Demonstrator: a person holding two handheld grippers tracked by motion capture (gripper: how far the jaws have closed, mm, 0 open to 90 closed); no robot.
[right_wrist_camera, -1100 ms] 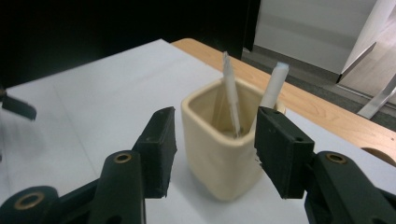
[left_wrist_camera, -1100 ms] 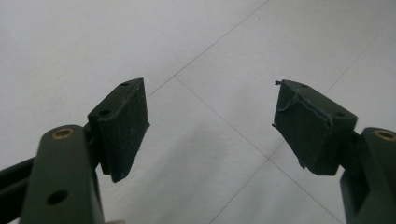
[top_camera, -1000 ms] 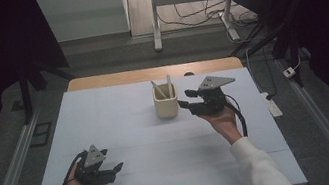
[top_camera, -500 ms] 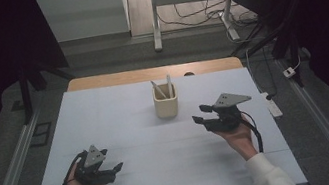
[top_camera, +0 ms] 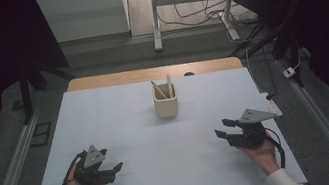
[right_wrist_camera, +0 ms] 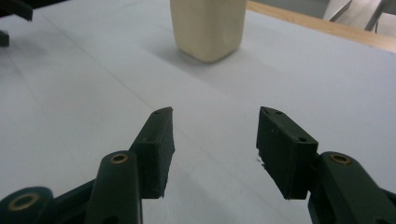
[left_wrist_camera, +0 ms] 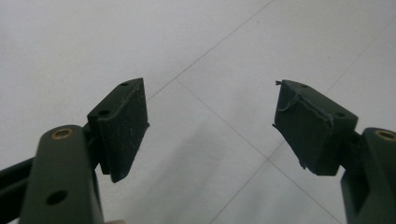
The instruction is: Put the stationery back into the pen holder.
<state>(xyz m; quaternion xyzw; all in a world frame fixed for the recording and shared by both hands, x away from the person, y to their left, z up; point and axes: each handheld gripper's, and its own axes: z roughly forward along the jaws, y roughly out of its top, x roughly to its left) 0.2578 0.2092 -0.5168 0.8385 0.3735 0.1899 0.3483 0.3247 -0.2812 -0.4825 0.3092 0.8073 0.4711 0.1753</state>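
Cream and smooth, a rounded-square cup [top_camera: 167, 106] is standing mid-table on the white sheet [top_camera: 162, 148], holding two pale sticks [top_camera: 169, 85]. Left gripper [top_camera: 114, 168] and right gripper [top_camera: 223, 129] are resting near the front edge, well apart, jaws gaping wide and gripping nothing, their dark pads [left_wrist_camera: 125, 121] looking scuffed and frayed.

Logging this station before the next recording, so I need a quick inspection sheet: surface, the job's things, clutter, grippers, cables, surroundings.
Surface: white mat with faint grid lines, lying on a wooden table whose far edge shows past it.
Job's things: cream cup upright near the mat's far middle, two pale sticks standing in it.
Clutter: nothing seen on the mat.
Grippers: left hand-held gripper open, low over the mat's near left; right hand-held gripper open, near right, aimed toward the cup, apart from it.
Cables: one trails from each gripper; more lie on the floor beyond the table.
Surroundings: metal rail on each side, white frame legs behind, dark room.
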